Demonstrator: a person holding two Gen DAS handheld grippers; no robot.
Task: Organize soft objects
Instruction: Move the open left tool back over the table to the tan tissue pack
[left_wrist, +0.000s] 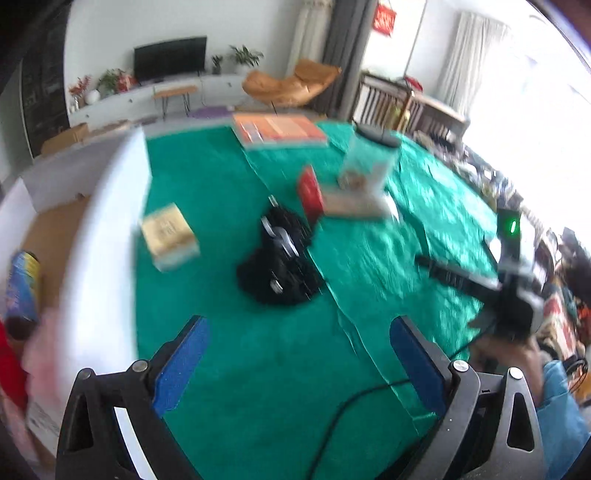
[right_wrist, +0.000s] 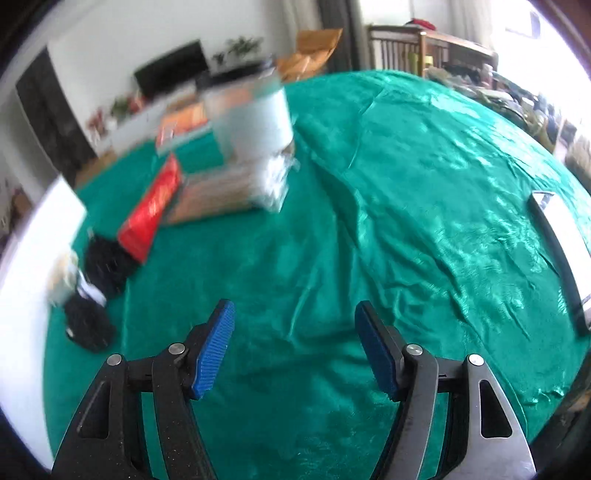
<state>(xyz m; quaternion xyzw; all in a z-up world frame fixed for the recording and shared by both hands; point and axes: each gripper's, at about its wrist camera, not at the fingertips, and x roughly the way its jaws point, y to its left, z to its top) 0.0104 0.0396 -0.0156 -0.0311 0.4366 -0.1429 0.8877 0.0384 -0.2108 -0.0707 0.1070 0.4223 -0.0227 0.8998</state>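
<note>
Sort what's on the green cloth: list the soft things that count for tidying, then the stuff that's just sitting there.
Belongs to the job:
- black fabric bundle, crumpled mid-cloth
- left gripper and right gripper, both open and empty

Just lying about:
- red box
- small tan box
- clear jar
- orange book
- green cloth itself

A home living room: upper left, a television (left_wrist: 170, 57) on a long white cabinet (left_wrist: 147, 94) with houseplants (left_wrist: 245, 57); centre top, an orange lounge chair (left_wrist: 291, 83) beside curtains (left_wrist: 469, 55).
</note>
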